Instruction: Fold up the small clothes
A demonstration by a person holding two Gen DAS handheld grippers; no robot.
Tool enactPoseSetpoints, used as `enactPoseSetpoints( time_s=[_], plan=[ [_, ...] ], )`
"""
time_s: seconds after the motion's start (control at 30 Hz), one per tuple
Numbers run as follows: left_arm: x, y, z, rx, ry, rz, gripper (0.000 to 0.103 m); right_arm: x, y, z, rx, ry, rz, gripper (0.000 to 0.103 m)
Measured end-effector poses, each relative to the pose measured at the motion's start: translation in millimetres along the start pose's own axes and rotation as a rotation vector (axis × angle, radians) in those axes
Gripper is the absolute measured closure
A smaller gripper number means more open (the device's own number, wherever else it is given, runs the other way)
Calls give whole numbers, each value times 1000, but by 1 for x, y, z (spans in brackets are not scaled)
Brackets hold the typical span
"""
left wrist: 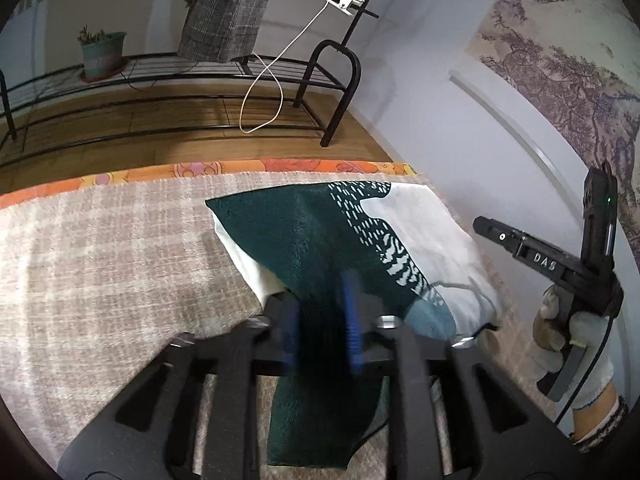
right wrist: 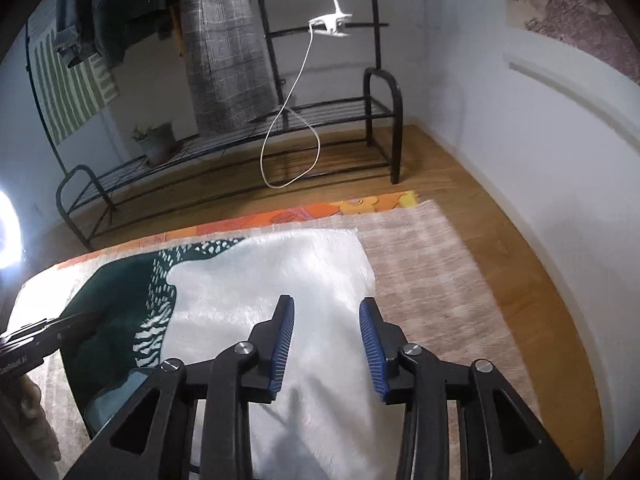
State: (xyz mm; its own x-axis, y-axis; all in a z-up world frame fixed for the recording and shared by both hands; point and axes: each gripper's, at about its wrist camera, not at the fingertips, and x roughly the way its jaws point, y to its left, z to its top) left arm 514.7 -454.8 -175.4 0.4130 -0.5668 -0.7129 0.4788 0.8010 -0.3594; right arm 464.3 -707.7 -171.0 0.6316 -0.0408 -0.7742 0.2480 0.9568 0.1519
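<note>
The left gripper point(left wrist: 320, 320) is pinching a dark green fold of the small garment point(left wrist: 320, 232), its blue pads closed on the cloth and lifting that edge so the fabric is draping down between its black arms. The garment, dark green and white with a speckled band, is lying on a beige checked blanket point(left wrist: 100, 248) with an orange patterned border, its far part resting flat. The right gripper point(right wrist: 326, 340) is hovering above the white part of the garment point(right wrist: 280, 272), jaws apart and holding nothing. In the left wrist view, the right gripper point(left wrist: 496, 236) is angling in from the side, carried by a gloved hand point(left wrist: 568, 340). Beyond the blanket, a black metal rack point(right wrist: 380, 112) is standing on the wooden floor point(right wrist: 500, 208).
</note>
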Motion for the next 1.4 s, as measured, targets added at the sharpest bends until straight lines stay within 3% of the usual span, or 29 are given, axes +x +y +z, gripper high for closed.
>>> enactPoseSetpoints(
  time_s=[0.03, 0.5, 0.87, 1.2, 1.4],
  plan=[
    [-4, -1, -1, 1, -4, -2, 66, -5, 0, 1, 5, -2, -2, 67],
    [-94, -10, -18, 24, -54, -4, 65, -92, 34, 4, 3, -70, -12, 67],
    [-214, -28, -44, 95, -151, -3, 65, -195, 86, -6, -8, -158, -23, 67],
    [-314, -35, -91, 176, -221, 12, 63, -289, 143, -43, 4, -231, -47, 66],
    [-357, -36, -126, 206, -268, 26, 57, -324, 170, -74, 7, -266, -86, 64]
  ],
)
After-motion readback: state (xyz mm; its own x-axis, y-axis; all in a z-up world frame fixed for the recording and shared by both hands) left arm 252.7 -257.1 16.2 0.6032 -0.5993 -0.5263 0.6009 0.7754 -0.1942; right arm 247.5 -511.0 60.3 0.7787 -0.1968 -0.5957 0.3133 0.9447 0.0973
